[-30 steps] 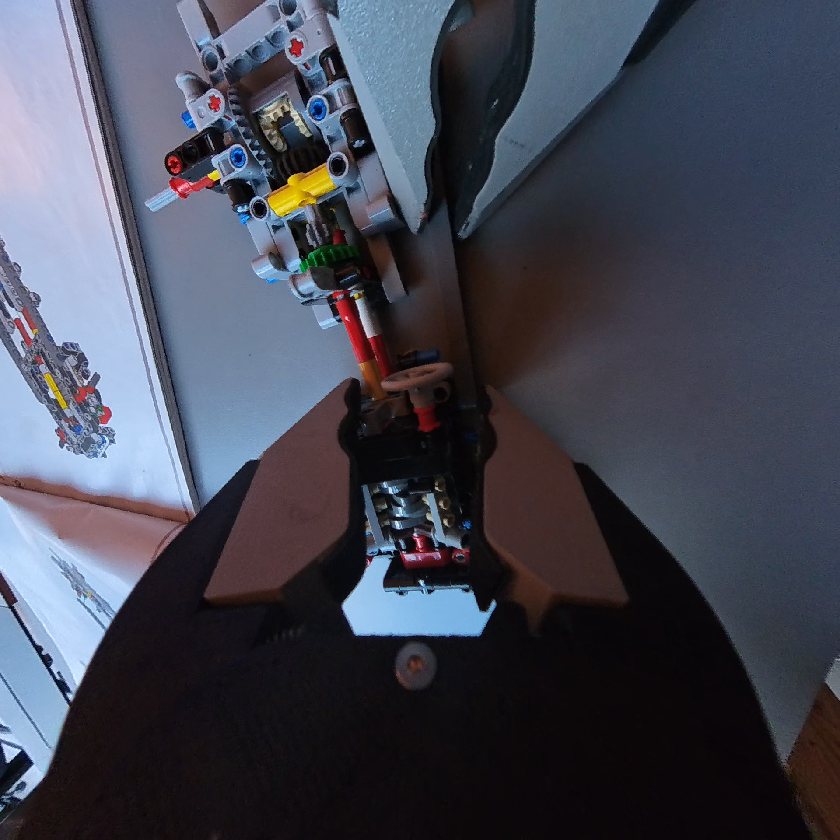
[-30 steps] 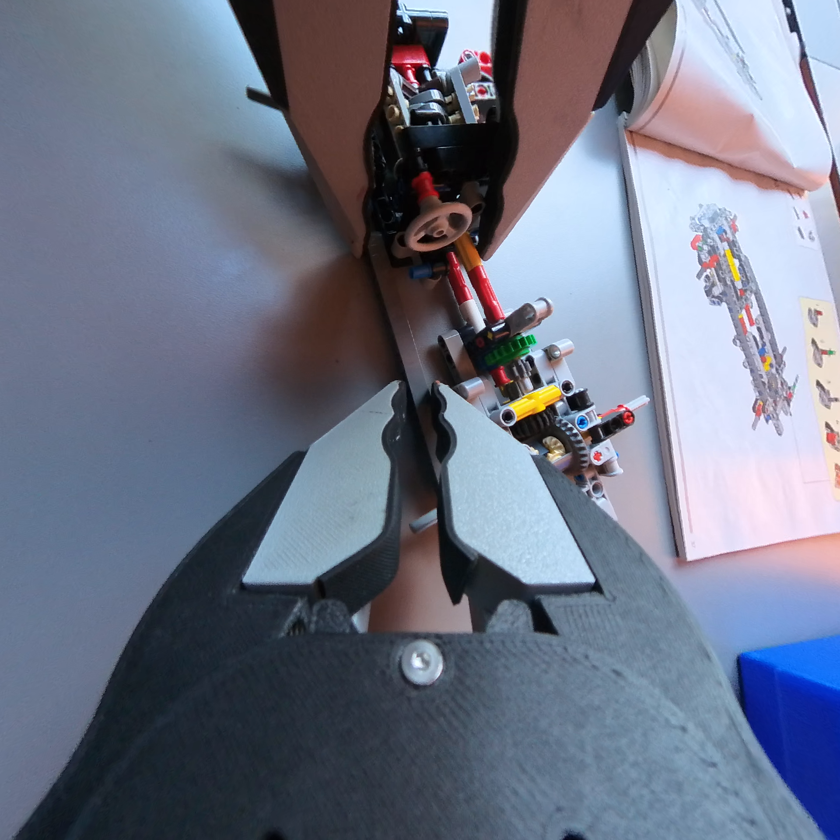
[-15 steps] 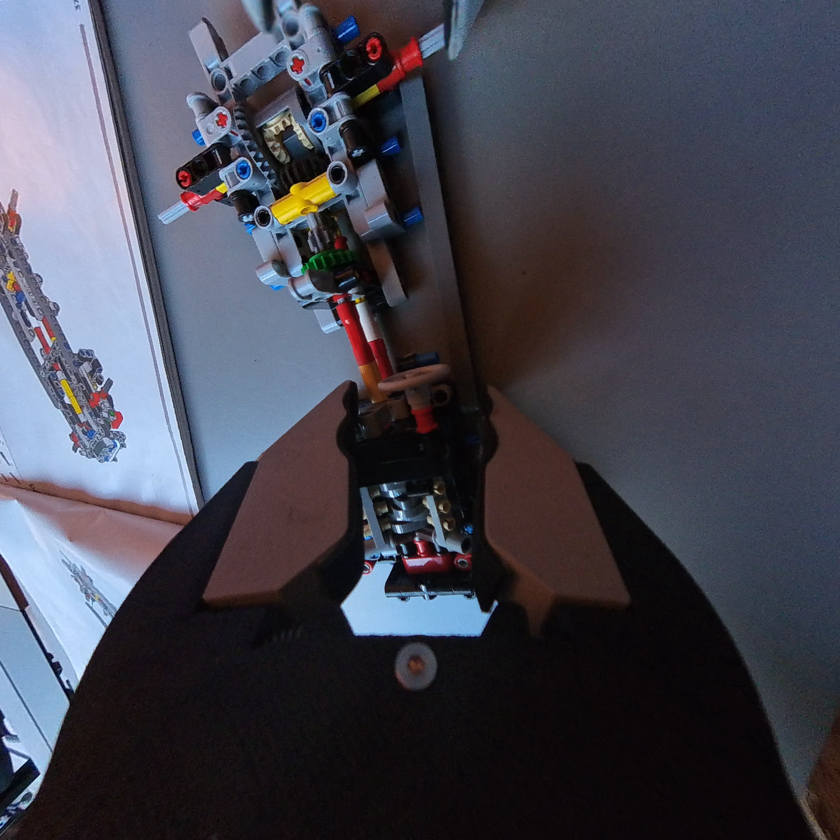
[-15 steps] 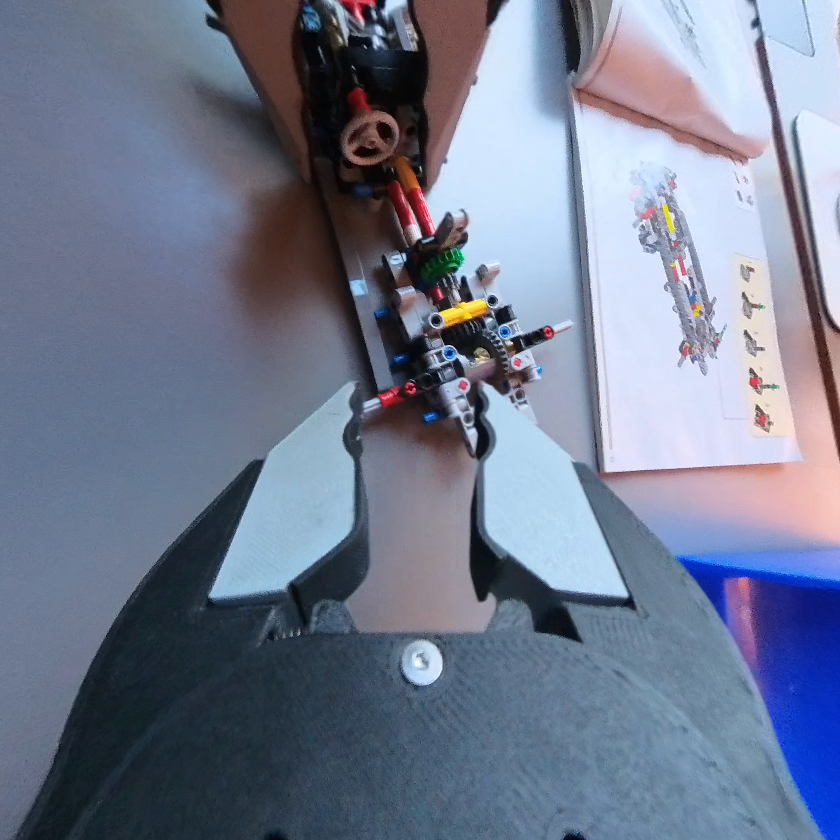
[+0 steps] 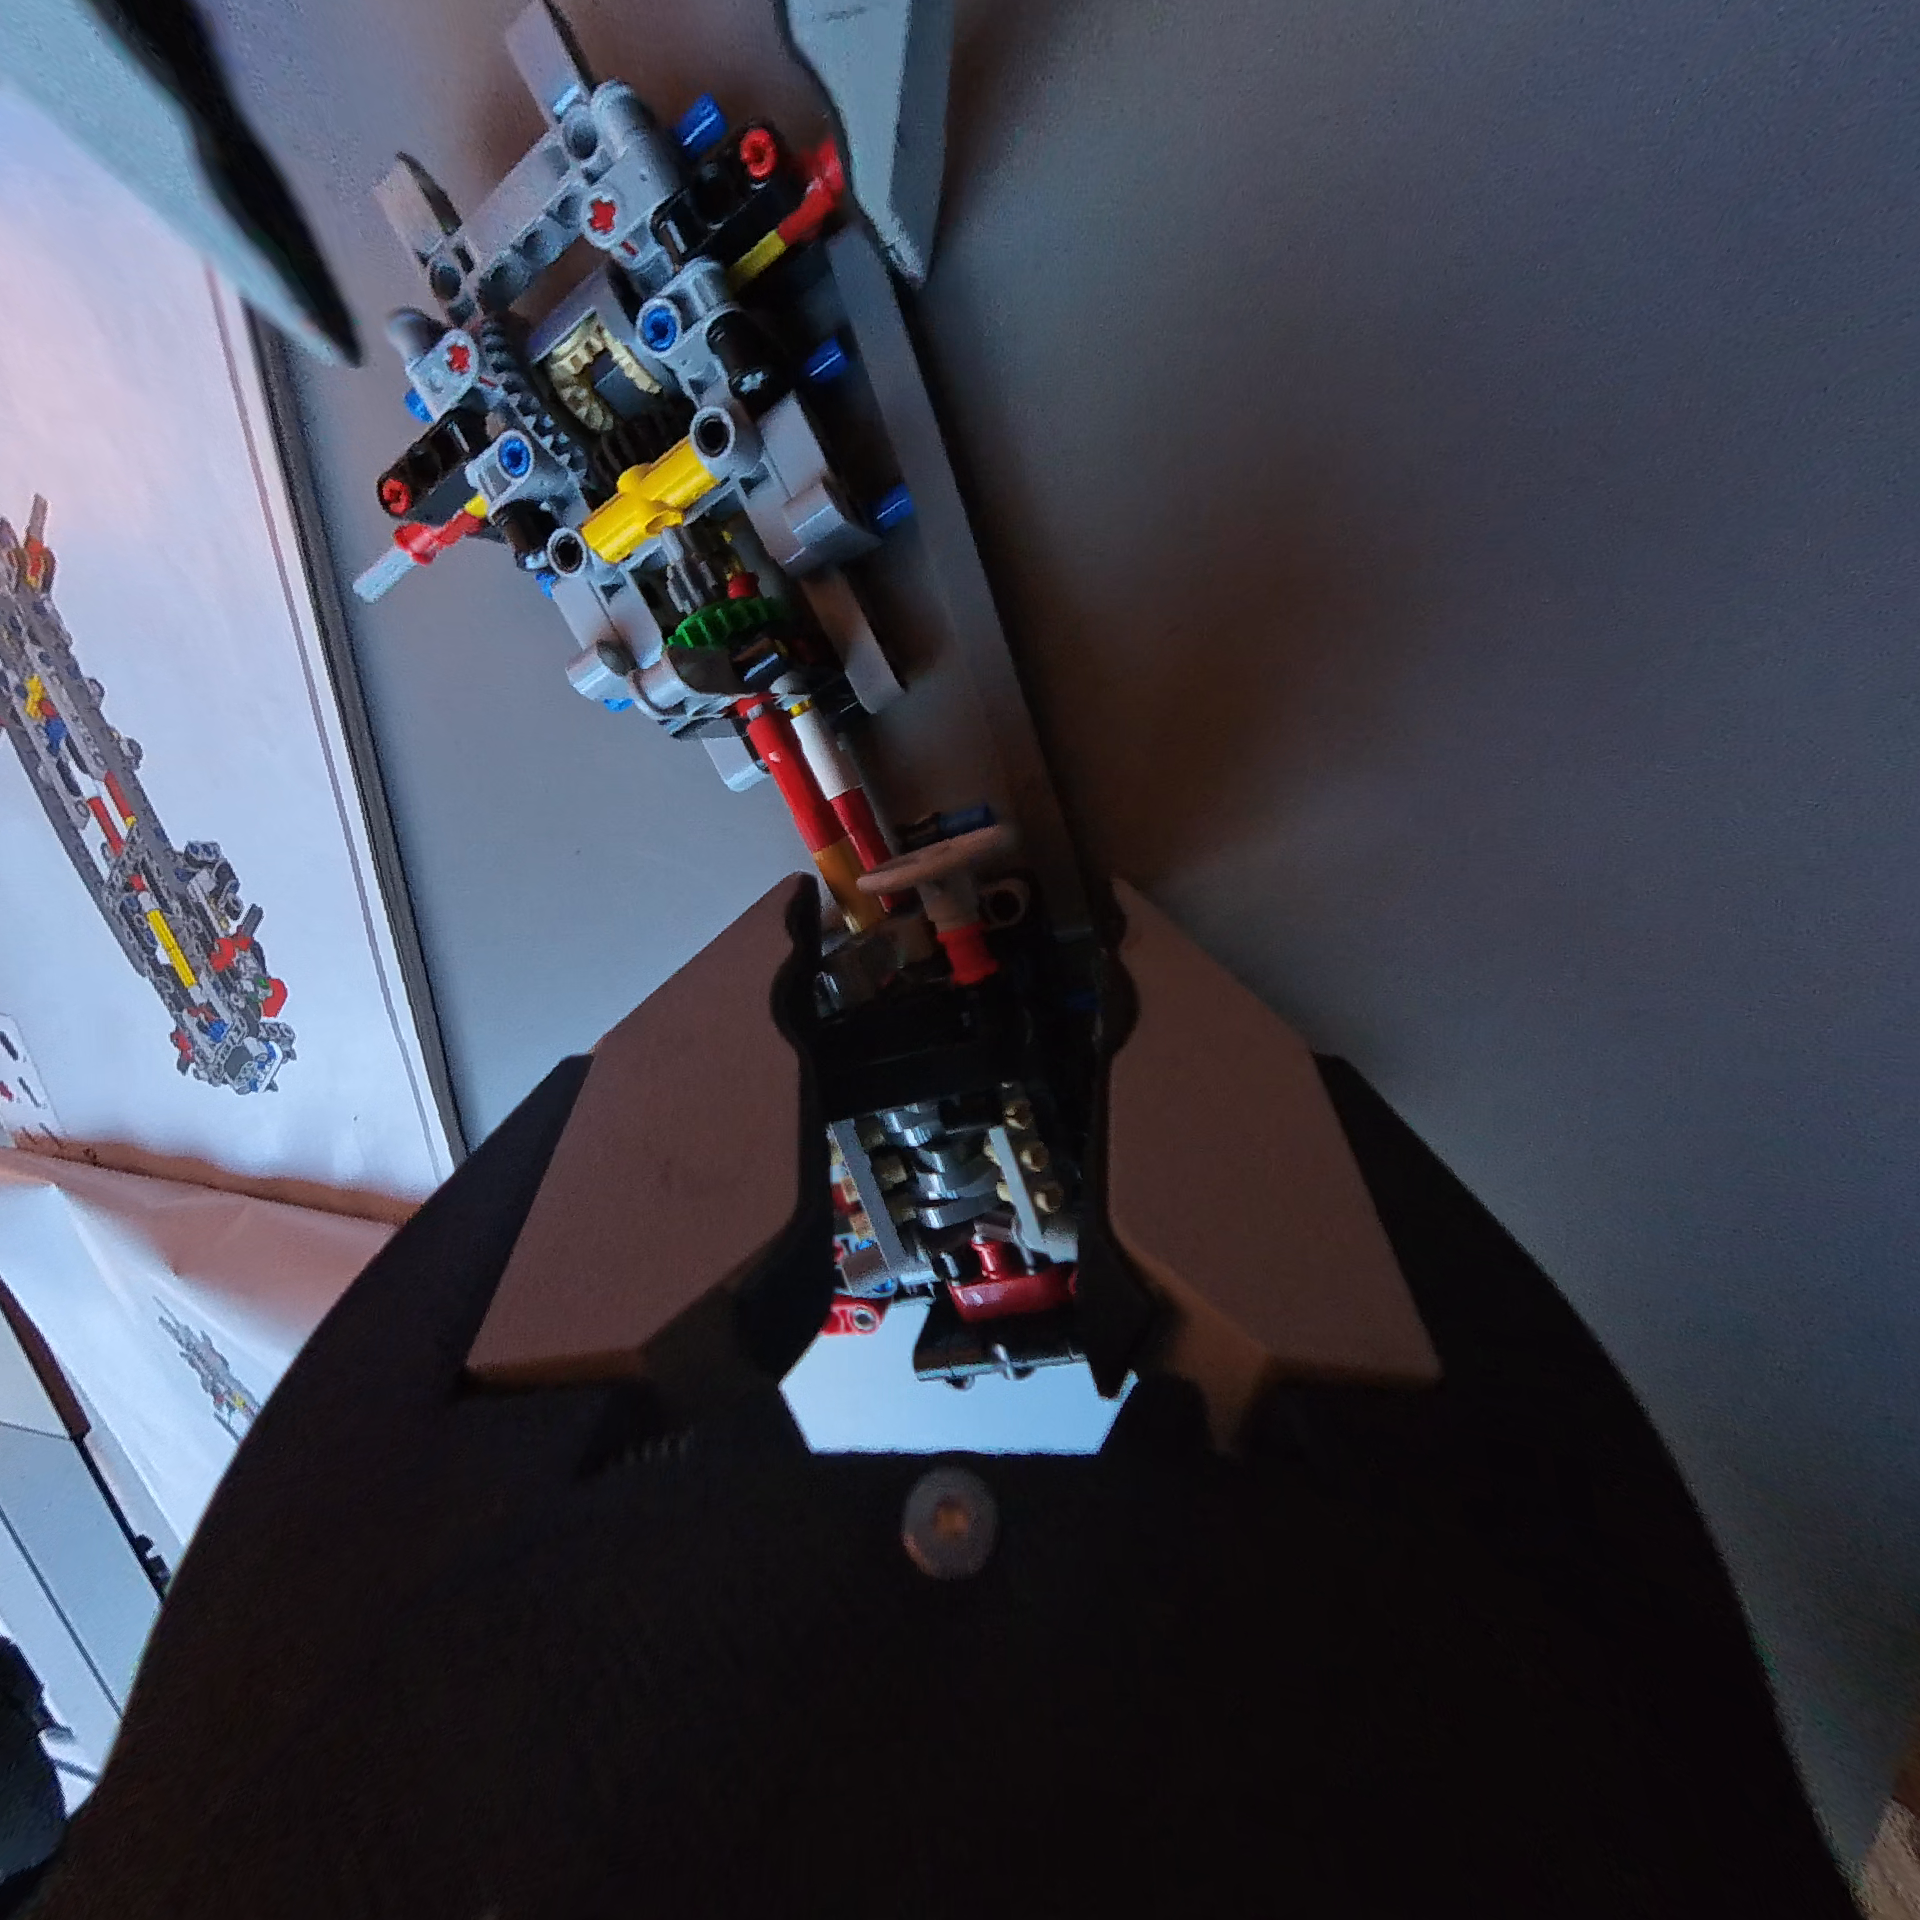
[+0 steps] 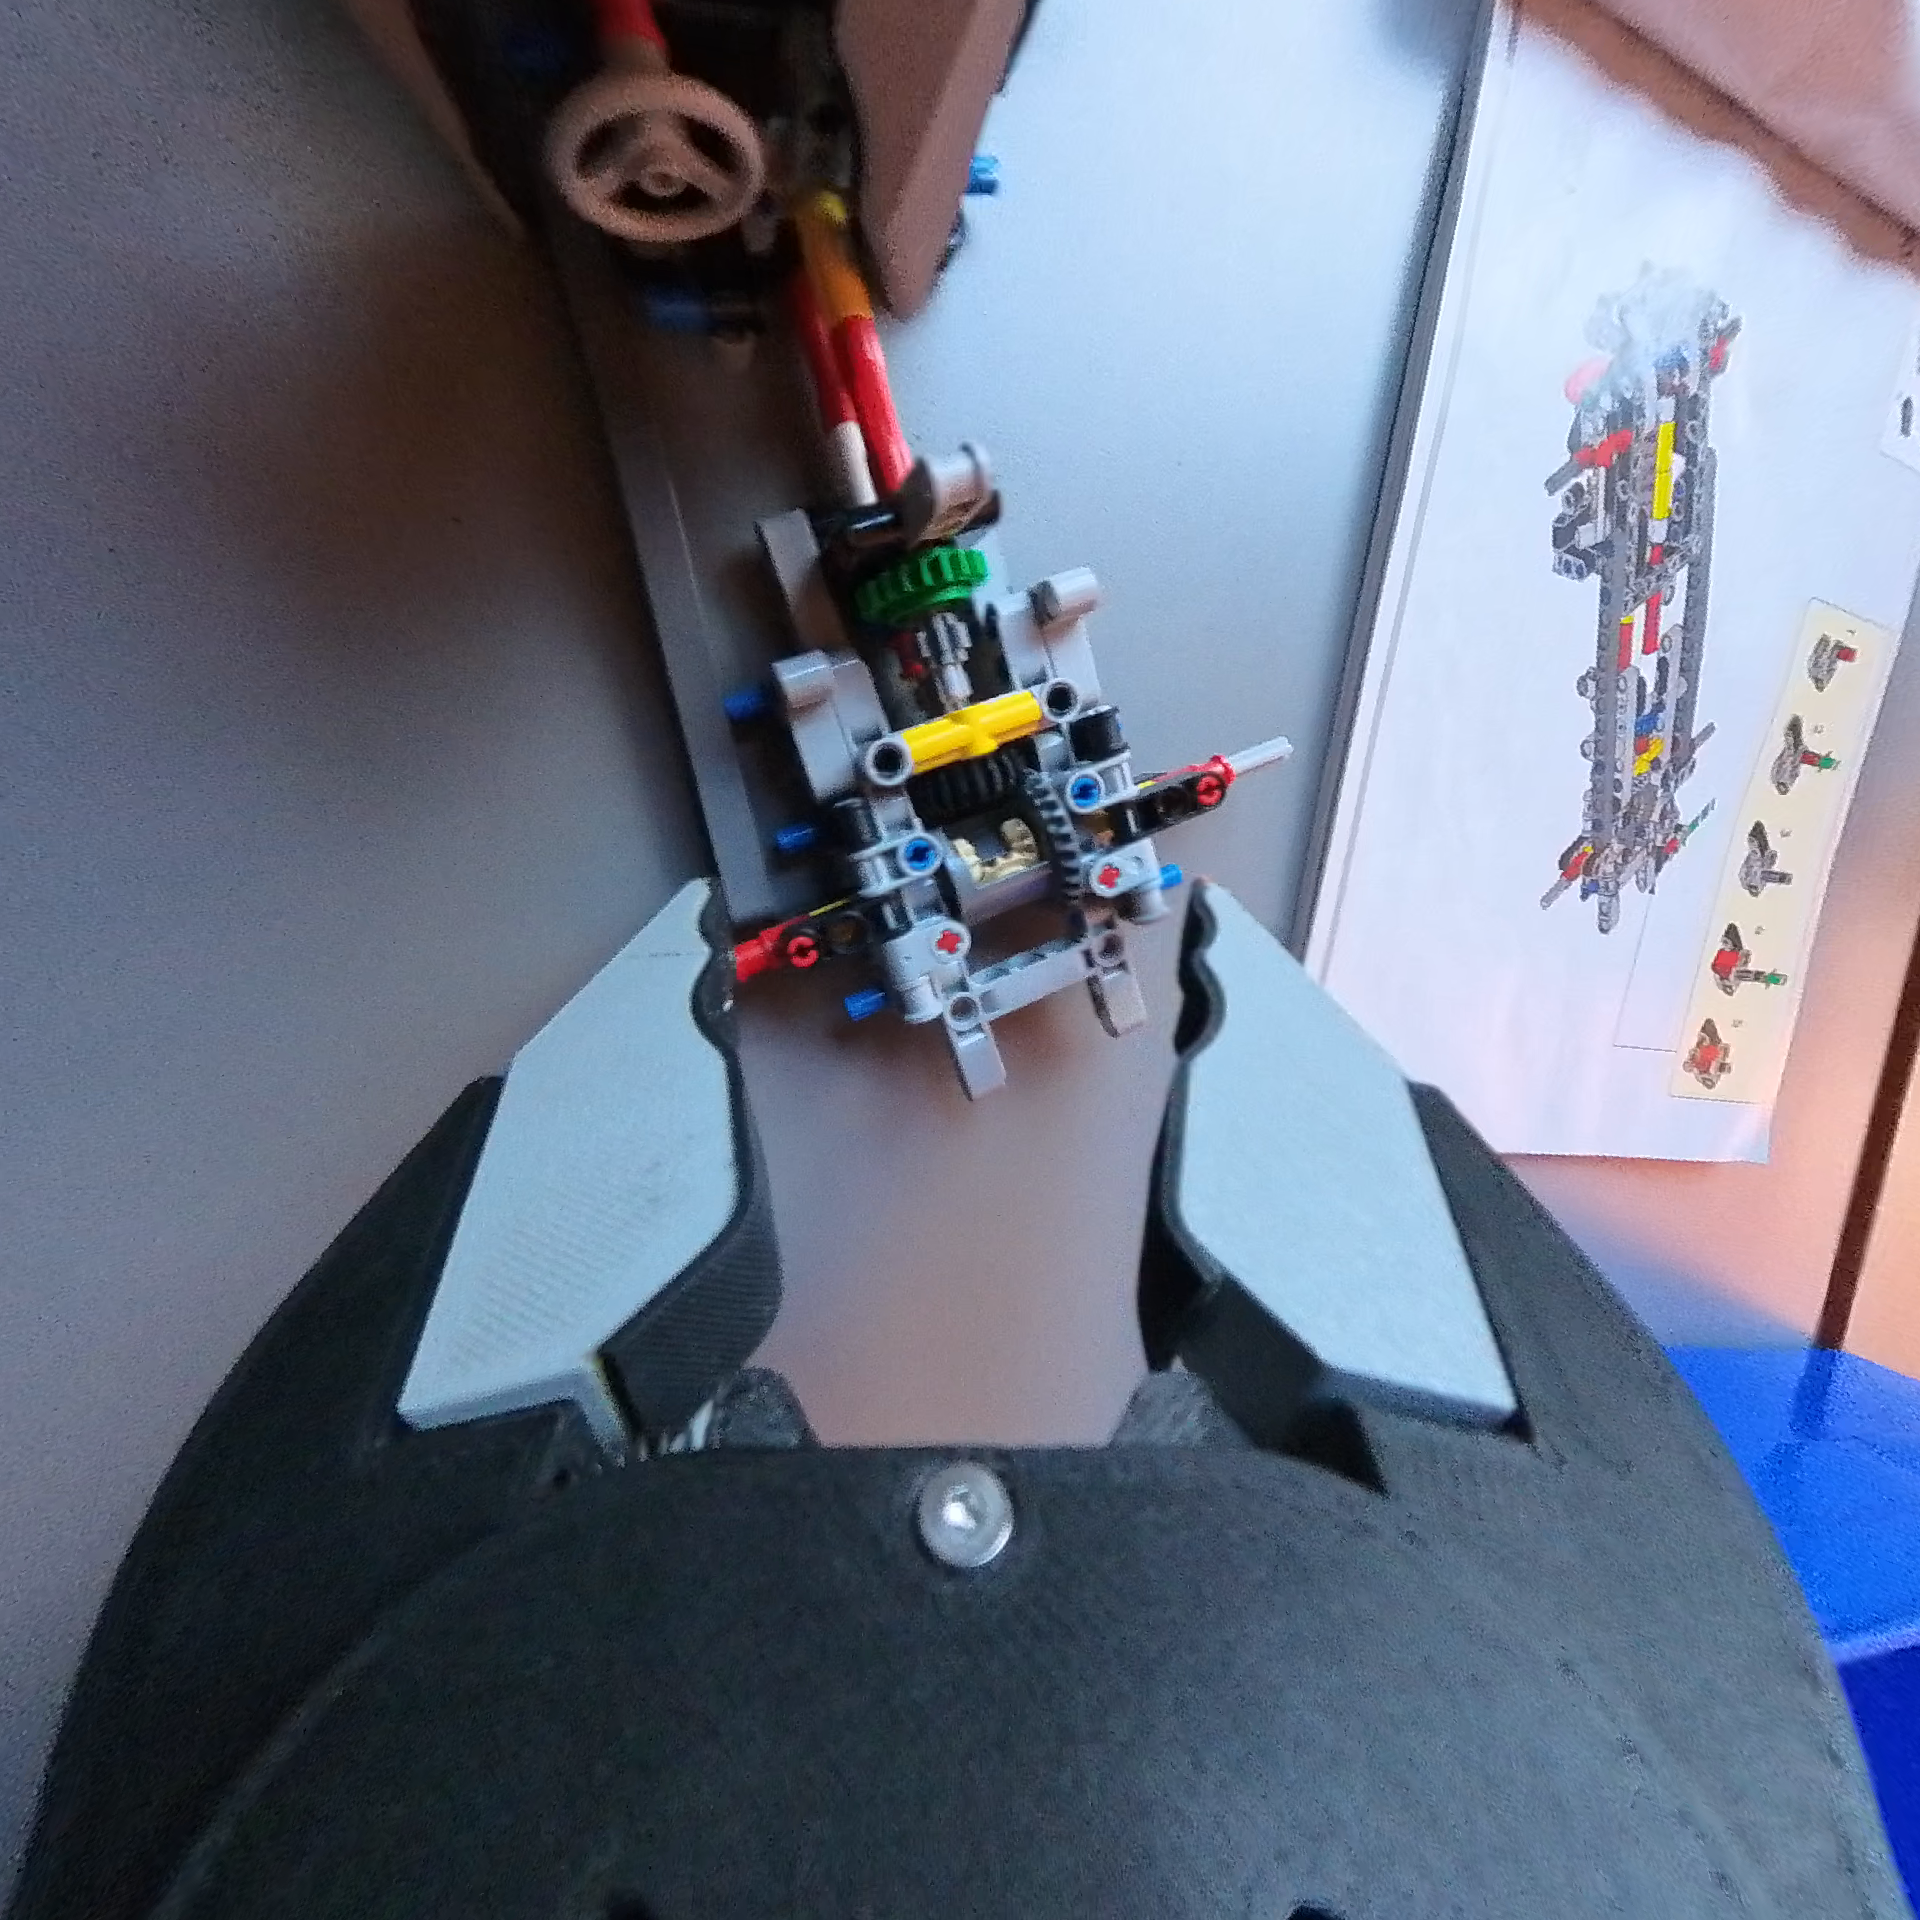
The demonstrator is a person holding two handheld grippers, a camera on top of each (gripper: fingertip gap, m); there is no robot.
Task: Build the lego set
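A toy brick chassis model (image 5: 665, 499) with gears, red shafts and a tan steering wheel (image 5: 940, 857) lies over a grey table. My left gripper (image 5: 956, 904), with brown fingers, is shut on the model's engine end, and both pads press its sides. My right gripper (image 6: 951, 904), with grey fingers, is open wide. Its tips stand on either side of the model's rear end (image 6: 966, 748). Its left fingertip (image 6: 701, 935) is at the red axle tip. The right gripper's fingers (image 5: 883, 135) also show at the top of the left wrist view.
An open instruction booklet (image 6: 1558, 831) lies beside the model; it also shows in the left wrist view (image 5: 156, 727). A blue bin (image 6: 1829, 1507) stands at the lower right. A long grey beam (image 6: 665, 540) runs along the model's side. The tips of one gripper are about 11 centimeters away from the tips of the other.
My right gripper has opened from nearly shut beside the long grey beam to wide open and has drawn back to the model's rear end. My left gripper keeps its hold; the model has tilted slightly.
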